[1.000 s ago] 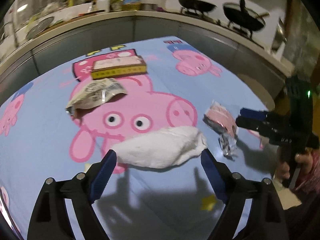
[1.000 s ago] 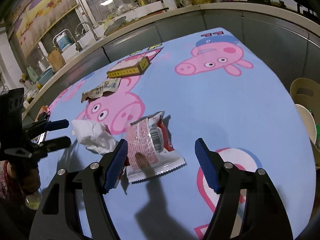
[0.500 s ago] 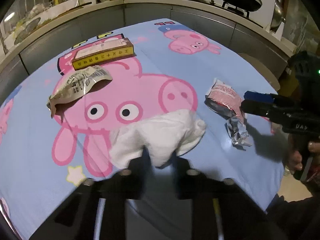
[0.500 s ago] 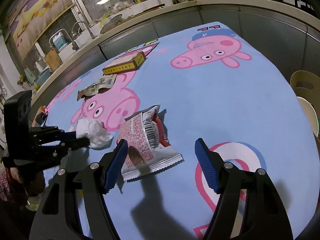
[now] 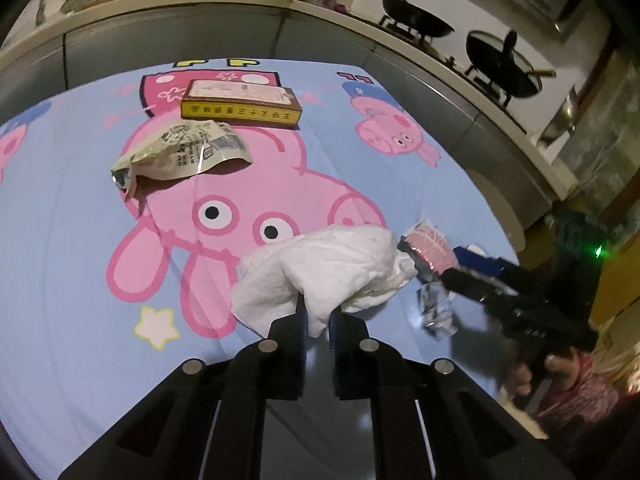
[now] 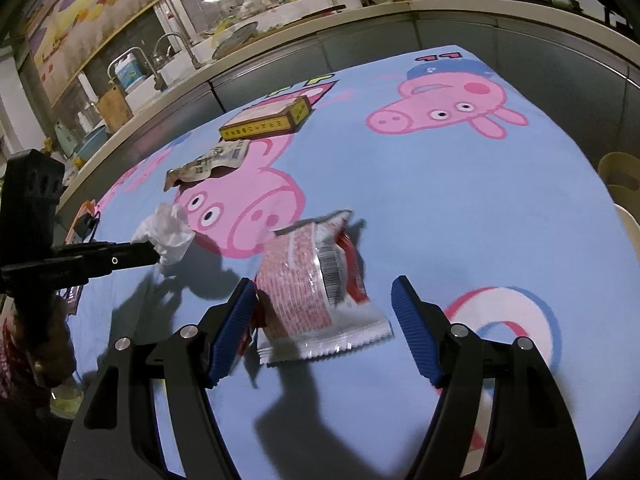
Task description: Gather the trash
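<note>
— While the left gripper (image 5: 318, 312) is pinching the white tissue (image 5: 332, 268) with jaws nearly closed, what's the right gripper (image 6: 324, 320) doing?

— Hovering, jaws spread wide around the red snack wrapper (image 6: 316, 280) lying on the tabletop (image 6: 460, 208); closing is probably next; farther off, the beige wrapper (image 6: 208, 162) and yellow box (image 6: 266, 122) are waiting.

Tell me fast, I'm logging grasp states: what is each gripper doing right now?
Left gripper: closed, pinching the crumpled white tissue.
Right gripper: open, holding nothing; the red snack wrapper lies between its fingers.
</note>
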The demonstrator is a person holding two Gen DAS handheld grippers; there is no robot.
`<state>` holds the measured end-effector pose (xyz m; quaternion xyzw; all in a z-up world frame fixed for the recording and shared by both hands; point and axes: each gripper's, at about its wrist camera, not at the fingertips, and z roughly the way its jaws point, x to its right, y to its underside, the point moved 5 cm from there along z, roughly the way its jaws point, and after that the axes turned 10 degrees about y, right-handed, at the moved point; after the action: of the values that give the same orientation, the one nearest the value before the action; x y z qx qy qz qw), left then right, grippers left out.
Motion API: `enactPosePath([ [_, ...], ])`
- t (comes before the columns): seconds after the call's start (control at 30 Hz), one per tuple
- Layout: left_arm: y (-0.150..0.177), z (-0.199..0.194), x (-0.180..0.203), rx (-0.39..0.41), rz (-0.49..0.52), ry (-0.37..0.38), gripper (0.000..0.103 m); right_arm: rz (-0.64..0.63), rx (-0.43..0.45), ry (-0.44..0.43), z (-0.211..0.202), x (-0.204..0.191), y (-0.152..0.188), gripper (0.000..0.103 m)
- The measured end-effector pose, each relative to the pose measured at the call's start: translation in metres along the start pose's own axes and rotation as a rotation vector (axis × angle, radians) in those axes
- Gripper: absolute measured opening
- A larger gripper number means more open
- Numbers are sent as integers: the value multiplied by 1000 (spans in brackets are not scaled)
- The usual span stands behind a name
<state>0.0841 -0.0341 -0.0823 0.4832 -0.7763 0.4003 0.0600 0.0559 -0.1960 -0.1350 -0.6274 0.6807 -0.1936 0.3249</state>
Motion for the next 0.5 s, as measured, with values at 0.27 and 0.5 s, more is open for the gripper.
enactPosePath([
  [0.27,2,-3,-8,11,-46,8,10,-56,6,27,7,-20,-2,68],
  [0.5,4,-6,-17,22,-71,13,10,-111,1,74,14,-33,-3,28],
])
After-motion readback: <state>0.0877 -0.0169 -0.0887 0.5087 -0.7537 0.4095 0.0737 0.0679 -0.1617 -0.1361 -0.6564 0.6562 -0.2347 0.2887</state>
